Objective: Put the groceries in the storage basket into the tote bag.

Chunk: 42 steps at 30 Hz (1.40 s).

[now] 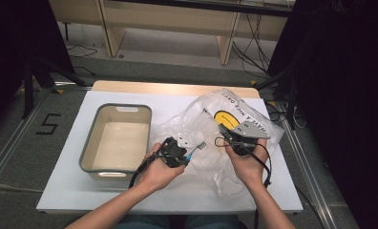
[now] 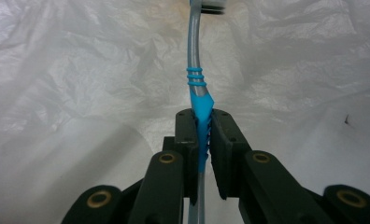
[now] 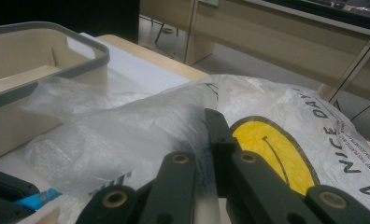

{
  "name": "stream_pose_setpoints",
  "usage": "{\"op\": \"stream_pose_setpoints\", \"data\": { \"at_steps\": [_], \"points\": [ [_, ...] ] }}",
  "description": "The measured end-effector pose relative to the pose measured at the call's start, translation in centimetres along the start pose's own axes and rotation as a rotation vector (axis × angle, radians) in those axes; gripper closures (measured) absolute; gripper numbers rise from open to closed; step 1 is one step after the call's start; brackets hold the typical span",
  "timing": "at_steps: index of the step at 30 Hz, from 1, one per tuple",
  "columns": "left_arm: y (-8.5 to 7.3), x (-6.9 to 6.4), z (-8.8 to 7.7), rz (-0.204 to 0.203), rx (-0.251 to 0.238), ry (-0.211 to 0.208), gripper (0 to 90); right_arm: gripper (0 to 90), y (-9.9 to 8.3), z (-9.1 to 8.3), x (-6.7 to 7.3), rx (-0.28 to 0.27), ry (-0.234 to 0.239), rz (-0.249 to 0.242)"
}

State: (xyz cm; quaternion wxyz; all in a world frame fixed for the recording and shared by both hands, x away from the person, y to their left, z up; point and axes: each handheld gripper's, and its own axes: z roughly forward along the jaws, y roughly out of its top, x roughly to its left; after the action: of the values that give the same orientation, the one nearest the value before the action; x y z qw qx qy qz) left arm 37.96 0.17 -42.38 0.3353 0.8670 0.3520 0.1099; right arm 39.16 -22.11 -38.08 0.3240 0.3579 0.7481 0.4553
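Left gripper (image 2: 202,123) clamps the toothbrush (image 2: 195,79) aimed at twelve o'clock, right gripper (image 3: 206,140) pinching the plastic bag (image 3: 286,121) steady for it.

Bright, even overhead light on the white worktop (image 1: 106,191); dark surroundings, soft shadows, perhaps slight blur throughout.

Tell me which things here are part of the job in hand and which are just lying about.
Part of the job:
- toothbrush, clamped in the left tool
- plastic bag with the yellow smiley, its film pinched in the right tool
- beige bin, empty beside the bag, perhaps where things go

Lying about:
- floor marker reading 5
- cables on the floor
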Motion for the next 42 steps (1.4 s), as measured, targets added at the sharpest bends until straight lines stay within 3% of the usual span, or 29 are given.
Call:
{"op": "stream_pose_setpoints", "data": {
  "at_steps": [24,42],
  "points": [
    [1.5,-0.3,1.6,-0.004,0.008,0.001,81.2,90.0,0.1,0.0,0.3,-0.003,0.016,0.003],
    [2.9,-0.6,3.4,0.041,-0.033,0.053,81.1,90.0,0.1,0.0,0.5,-0.003,0.027,0.001]
  ]
}}
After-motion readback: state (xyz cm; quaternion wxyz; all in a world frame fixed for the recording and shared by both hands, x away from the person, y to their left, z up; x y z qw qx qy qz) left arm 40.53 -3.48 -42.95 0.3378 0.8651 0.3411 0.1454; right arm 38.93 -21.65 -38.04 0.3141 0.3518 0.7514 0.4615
